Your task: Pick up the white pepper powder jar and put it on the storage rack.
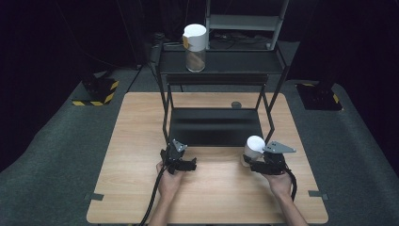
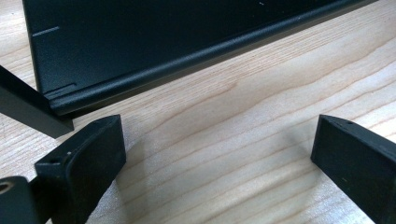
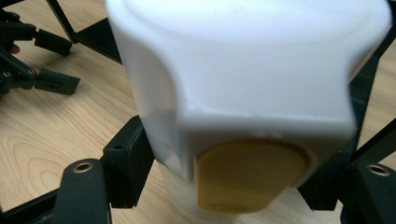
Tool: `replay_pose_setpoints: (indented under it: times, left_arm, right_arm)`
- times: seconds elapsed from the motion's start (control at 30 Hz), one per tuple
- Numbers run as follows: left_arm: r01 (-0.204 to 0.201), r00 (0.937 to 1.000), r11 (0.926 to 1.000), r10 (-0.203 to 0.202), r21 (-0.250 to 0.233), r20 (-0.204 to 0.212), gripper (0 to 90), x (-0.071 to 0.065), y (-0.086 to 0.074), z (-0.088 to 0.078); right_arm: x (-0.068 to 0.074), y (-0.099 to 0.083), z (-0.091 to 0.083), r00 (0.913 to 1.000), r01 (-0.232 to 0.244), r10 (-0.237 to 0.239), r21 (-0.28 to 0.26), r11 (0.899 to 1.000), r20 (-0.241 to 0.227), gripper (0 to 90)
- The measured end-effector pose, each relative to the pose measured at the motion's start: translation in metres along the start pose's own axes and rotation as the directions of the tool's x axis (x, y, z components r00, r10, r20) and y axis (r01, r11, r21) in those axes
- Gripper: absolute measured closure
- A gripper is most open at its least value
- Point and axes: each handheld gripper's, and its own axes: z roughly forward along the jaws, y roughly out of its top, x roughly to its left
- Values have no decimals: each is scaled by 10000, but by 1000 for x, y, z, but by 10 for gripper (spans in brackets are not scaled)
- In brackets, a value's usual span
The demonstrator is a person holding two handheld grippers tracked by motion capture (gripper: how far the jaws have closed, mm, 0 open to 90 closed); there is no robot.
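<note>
Pale wooden table (image 1: 211, 197) sits on grey carpet in a dark room. Nearest the person, the left gripper (image 1: 181, 162) rests low over the wood with its jaws spread wide and nothing between them, just before the front edge of the black rack's lower shelf (image 2: 154, 42). The right gripper (image 1: 251, 162) clamps a white-lidded container (image 3: 243, 79), yellow tab (image 3: 252, 175) facing its camera, beside the rack's front right leg. Farther back, a second white-capped jar (image 1: 195, 47) stands upright on the rack's top shelf (image 1: 244, 61).
</note>
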Motion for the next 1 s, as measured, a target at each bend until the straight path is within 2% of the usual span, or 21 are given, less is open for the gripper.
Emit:
replay_pose_setpoints:
  times: [0.57,1.0]
  left_arm:
    - [-6,10000,10000,6,3,-1,30,0,0,0]
    - [-2,10000,10000,2,3,-4,30,0,0,0]
  right_arm:
    - [-21,50,-17,9978,354,-362,-151,9993,-555,301]
    - [-30,104,-36,9918,780,-806,-293,9965,-992,301]
